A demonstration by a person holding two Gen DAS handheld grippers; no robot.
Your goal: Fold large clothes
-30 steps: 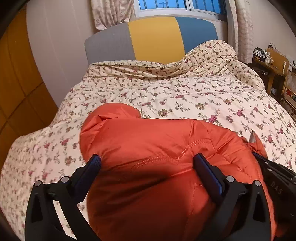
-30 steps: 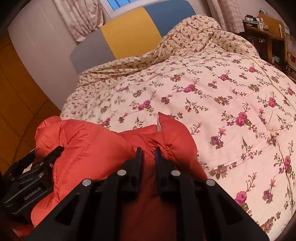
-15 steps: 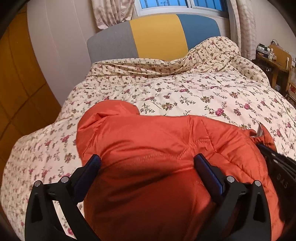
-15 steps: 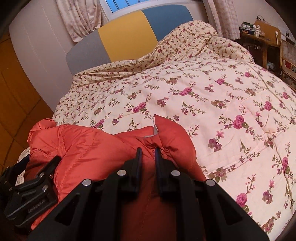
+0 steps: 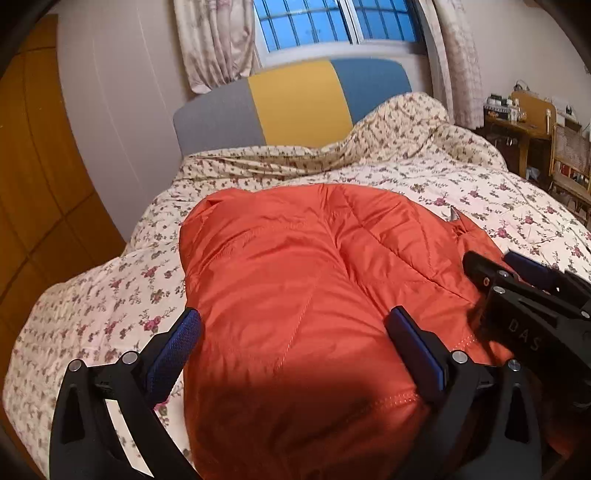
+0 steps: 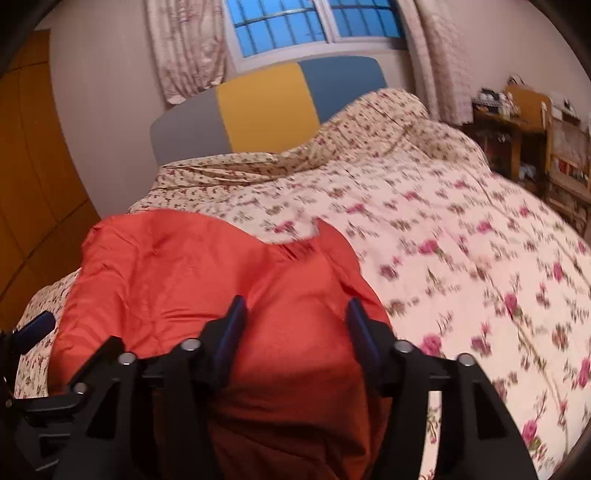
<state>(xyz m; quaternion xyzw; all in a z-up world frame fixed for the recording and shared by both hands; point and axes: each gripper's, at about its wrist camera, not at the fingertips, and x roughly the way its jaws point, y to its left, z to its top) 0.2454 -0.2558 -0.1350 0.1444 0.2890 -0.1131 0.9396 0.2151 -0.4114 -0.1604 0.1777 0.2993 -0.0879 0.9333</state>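
Observation:
An orange padded jacket lies folded in a bundle on the floral quilt. My left gripper is open, its blue-padded fingers astride the jacket's near end. My right gripper is open over the jacket's right part, fingers apart and holding nothing. It also shows at the right edge of the left wrist view. The left gripper's tip shows at the left edge of the right wrist view.
The quilt covers the whole bed, bunched high near the grey, yellow and blue headboard. A wooden wardrobe stands at the left. A cluttered desk and shelves stand at the right. A curtained window is behind.
My right gripper has opened and let go of the jacket fabric it was pinching. Both grippers have tilted up and drawn back; the jacket now lies flatter on the quilt.

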